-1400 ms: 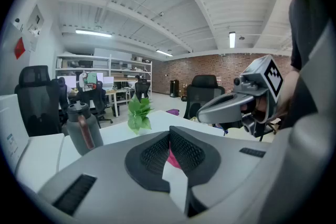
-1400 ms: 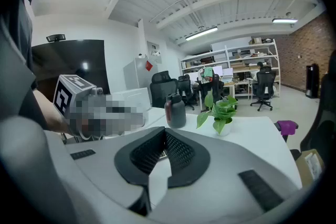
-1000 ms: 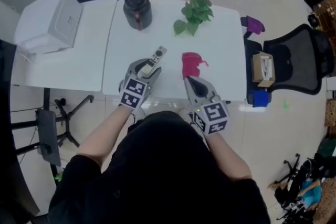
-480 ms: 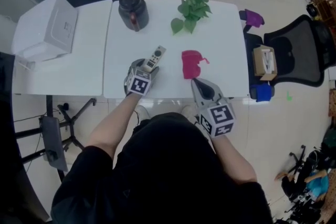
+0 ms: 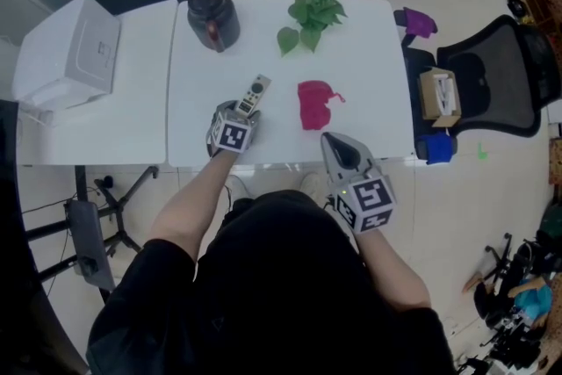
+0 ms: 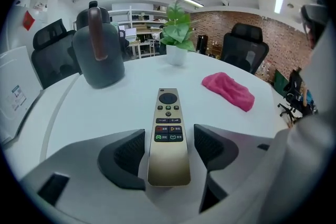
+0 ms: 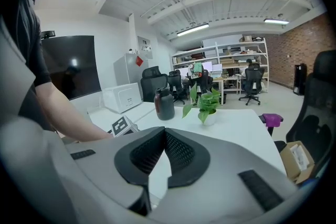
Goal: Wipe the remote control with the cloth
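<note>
Champagne-metal remote control (image 6: pixel 168 113), slim, with a dark ring pad at its far end, lies flat near the counter's (image 5: pixel 369 57) front edge. Left tongs (image 5: pixel 237 111) straddle its near end, pads released, likely to steady it. Pink cloth (image 5: pixel 312 104) lies crumpled, untouched. Right tongs (image 5: pixel 337 149) are clenched and empty, past the front edge.

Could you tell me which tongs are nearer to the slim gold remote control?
Left. The left tongs are open astride the slim gold remote control; the right tongs, shut and empty, hang over the white table's front edge, off to the remote's right.
</note>
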